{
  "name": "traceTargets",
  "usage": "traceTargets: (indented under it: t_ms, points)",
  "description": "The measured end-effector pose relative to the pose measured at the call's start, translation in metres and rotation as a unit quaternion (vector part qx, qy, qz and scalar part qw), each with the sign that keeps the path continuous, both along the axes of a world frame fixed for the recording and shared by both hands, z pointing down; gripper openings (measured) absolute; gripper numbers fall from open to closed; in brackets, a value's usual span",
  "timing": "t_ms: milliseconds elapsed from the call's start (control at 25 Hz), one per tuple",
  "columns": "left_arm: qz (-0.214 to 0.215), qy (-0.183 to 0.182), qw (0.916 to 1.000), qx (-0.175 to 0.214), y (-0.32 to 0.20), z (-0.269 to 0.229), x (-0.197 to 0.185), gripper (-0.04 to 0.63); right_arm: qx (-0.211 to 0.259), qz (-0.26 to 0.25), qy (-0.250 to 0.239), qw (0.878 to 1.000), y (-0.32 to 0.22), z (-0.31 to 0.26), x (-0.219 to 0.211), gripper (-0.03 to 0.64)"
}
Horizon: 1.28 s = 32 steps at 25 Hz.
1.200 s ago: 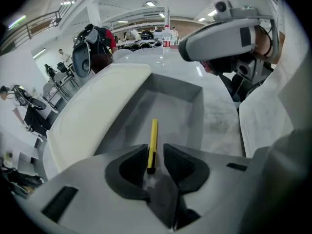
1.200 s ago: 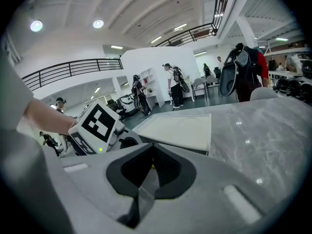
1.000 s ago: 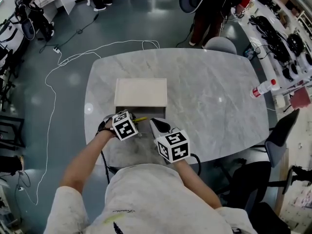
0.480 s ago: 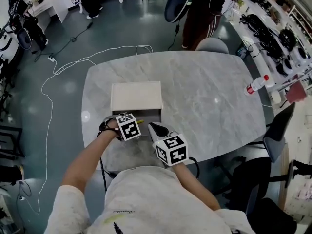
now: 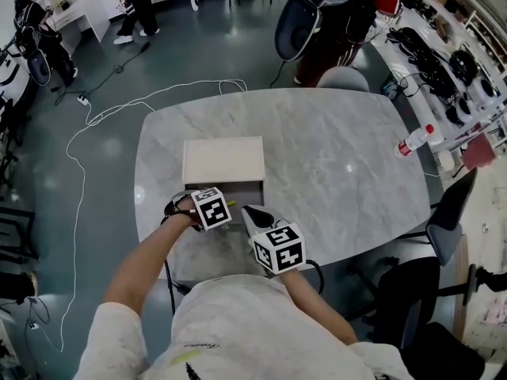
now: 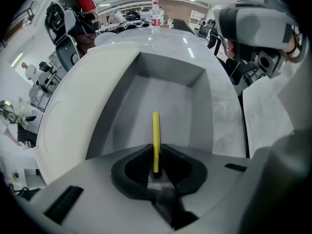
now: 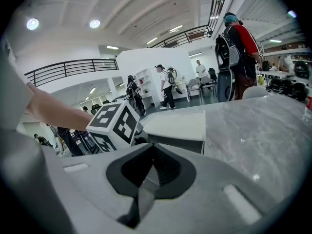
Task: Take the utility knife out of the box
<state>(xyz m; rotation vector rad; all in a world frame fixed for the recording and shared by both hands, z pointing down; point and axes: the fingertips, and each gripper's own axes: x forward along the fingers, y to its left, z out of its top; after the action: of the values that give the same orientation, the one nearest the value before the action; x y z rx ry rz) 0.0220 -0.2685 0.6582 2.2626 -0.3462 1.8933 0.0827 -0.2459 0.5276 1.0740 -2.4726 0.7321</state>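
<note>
left gripper (image 6: 155,168) is being kept pinched on the yellow utility knife (image 6: 155,133), which is being held at the mouth of the open box (image 6: 92,96). barely any withdrawal is being shown since a second ago, so extraction is being judged unfinished. right gripper (image 7: 146,177), jaws pressed together on nothing, is being held alongside.

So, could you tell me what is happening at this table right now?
A person is working a gripper in each hand at a marble table. The left claw is shut on a yellow utility knife, held at the open front of a pale box and pointing into it. The right claw is shut and empty, beside it.
</note>
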Motion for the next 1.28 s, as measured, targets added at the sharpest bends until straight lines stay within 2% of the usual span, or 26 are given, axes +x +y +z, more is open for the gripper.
traceTargets:
  t_ms: [200,560,800,1080,1280]
  points:
    - [0.001,0.008,0.9999,0.014,0.006,0.000,0.003,0.048,0.004,0.003,-0.001,1.000,0.001,-0.002,0.000,0.005]
    - [-0.017,0.048,0.9985,0.023,0.008,-0.014,0.005,0.046,0.010,0.017,-0.001,1.000,-0.005,-0.009,0.003,0.005]
    - [-0.007,0.077,0.9955,0.056,0.007,-0.034,0.014,0.046,0.014,0.021,-0.001,1.000,-0.009,-0.013,0.006,0.005]
    - [-0.034,0.137,0.9850,0.099,0.005,-0.068,0.021,0.046,0.022,0.021,-0.003,1.000,-0.012,-0.021,0.005,0.005]
    - [-0.067,0.182,0.9714,0.138,-0.001,-0.095,0.019,0.046,0.033,0.023,-0.010,0.999,-0.018,-0.033,0.005,0.005]
